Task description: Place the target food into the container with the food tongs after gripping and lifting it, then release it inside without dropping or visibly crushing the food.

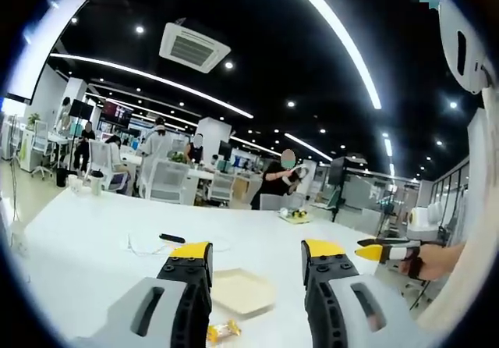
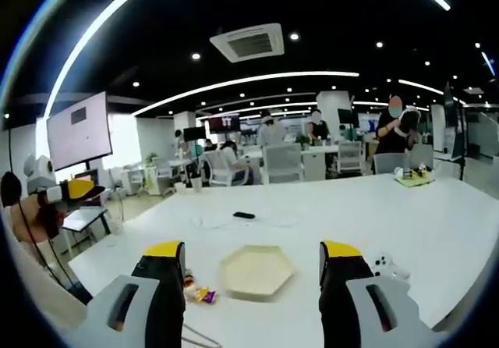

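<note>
Lying on the white table: pale, shallow hexagonal container

Grey grippers (black jaws, yellow tips)

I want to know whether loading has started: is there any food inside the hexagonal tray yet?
No. In the right gripper view the hexagonal tray lies bare on the white table, with a wrapped snack lying beside it.

A black remote lies on the white table beside a thin cable.
</note>
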A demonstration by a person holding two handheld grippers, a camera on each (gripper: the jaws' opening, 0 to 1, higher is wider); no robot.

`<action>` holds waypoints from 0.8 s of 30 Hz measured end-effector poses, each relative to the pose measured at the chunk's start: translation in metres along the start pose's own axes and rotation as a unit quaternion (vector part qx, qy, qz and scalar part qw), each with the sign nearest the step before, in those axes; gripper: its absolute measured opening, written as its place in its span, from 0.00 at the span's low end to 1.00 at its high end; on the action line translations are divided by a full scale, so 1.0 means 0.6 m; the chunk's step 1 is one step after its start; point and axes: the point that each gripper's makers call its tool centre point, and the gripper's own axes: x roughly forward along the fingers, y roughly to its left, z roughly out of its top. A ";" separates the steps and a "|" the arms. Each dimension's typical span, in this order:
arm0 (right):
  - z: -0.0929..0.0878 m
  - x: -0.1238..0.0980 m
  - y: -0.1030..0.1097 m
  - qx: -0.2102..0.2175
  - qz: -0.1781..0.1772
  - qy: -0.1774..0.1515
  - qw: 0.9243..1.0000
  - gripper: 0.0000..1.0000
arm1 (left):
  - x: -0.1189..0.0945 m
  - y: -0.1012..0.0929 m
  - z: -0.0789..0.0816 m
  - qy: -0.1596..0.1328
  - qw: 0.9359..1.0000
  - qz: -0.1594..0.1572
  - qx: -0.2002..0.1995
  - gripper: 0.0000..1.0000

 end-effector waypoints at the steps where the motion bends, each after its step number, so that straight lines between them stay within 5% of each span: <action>1: 0.000 0.000 0.001 0.000 0.001 0.000 1.000 0.71 | 0.000 0.000 0.000 0.000 1.000 -0.001 -0.001 0.44; 24: 0.000 0.003 -0.003 -0.003 0.004 0.000 1.000 0.68 | 0.004 0.000 -0.001 0.000 1.000 0.002 0.008 0.45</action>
